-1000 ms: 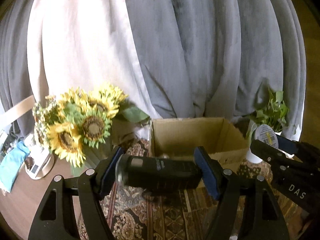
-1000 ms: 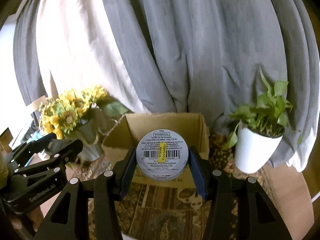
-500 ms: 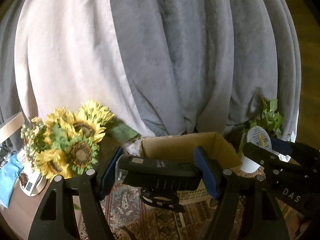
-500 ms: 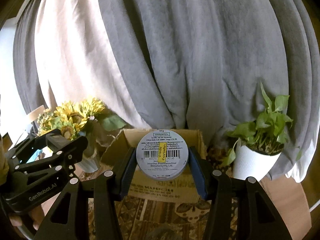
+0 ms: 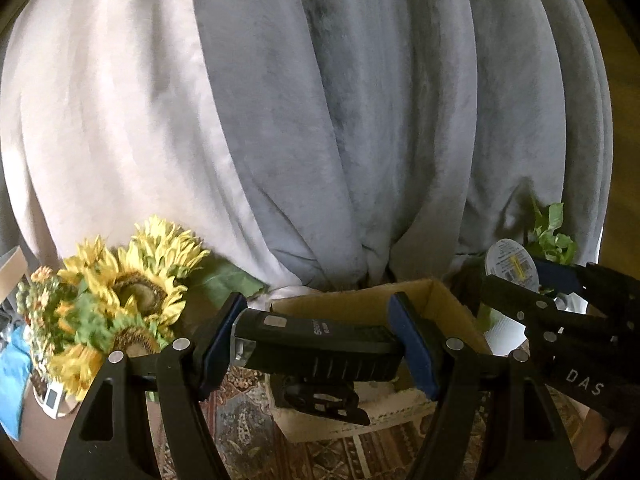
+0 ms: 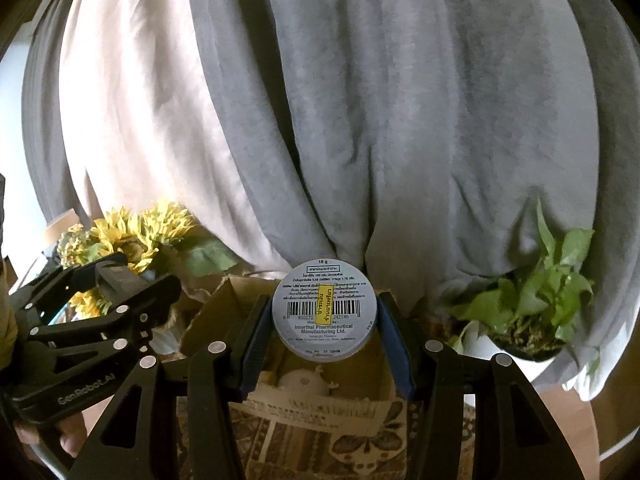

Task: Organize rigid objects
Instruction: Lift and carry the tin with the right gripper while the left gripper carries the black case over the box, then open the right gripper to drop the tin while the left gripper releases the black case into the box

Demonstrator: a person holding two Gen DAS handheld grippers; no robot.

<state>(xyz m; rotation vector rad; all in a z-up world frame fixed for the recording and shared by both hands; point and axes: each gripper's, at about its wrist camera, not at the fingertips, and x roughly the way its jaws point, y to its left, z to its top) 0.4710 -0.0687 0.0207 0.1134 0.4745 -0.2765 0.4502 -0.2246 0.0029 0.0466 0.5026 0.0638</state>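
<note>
My left gripper is shut on a black flashlight-like device with a belt clip, held level in front of the open cardboard box. My right gripper is shut on a round white tin with a barcode label, held in front of the same box. The tin also shows in the left wrist view, to the right. The left gripper shows at the left of the right wrist view. Pale objects lie inside the box; I cannot tell what they are.
A sunflower bouquet stands left of the box. A potted green plant in a white pot stands right of it. Grey and white curtains hang behind. A patterned rug lies under the box.
Both grippers have risen and tilted up with their objects, so the box sits lower in view and more curtain shows. Both grips are unchanged.
</note>
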